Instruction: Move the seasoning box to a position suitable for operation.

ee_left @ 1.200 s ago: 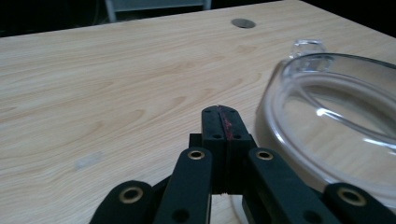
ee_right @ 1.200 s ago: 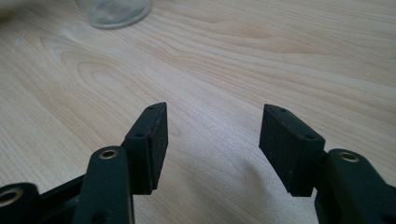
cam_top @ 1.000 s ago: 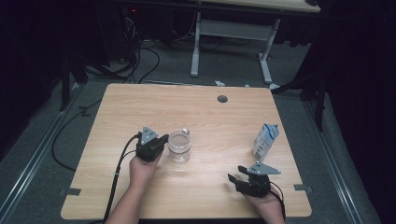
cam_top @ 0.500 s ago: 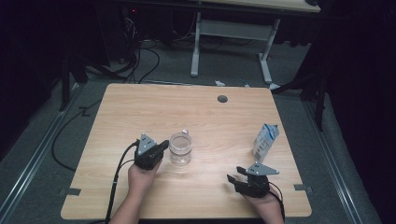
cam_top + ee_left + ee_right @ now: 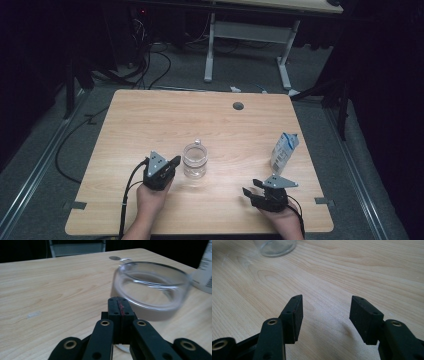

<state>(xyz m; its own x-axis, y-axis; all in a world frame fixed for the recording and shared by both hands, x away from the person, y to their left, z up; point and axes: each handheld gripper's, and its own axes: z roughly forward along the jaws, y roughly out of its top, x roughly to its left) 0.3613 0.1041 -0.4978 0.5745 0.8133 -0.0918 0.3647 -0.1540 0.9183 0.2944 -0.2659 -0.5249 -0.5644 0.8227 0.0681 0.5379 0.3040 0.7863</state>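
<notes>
Wooden table [image 5: 150, 115], 2 hand-held grippers at its near edge, 1 in each hand.

Left gripper [image 5: 172, 162]: jaws pressed together, nothing between them. In the left gripper view the 2 black pads [image 5: 119, 307] meet flat along a thin seam. The tips point at a glass jar [image 5: 194, 161] and sit just beside its left wall, below the rim; whether they touch the glass I cannot tell. A black cable [image 5: 127, 195] trails from this gripper back along the left hand [image 5: 151, 200].

Glass jar: clear, upright, open at the top, near the middle of the table's front half. In the left gripper view its wide rim [image 5: 152, 267] is slightly blurred.

Right gripper [image 5: 251, 191]: jaws wide apart, holding nothing, low over bare wood at the front right. In the right gripper view its pads [image 5: 295, 315] frame plain table surface, with the jar's base [image 5: 275, 247] far off at the top left.

Carton [image 5: 284, 152]: white and blue, upright, beyond the right gripper, well apart from the jar.

Small dark round hole [image 5: 238, 106] near the table's far edge.
</notes>
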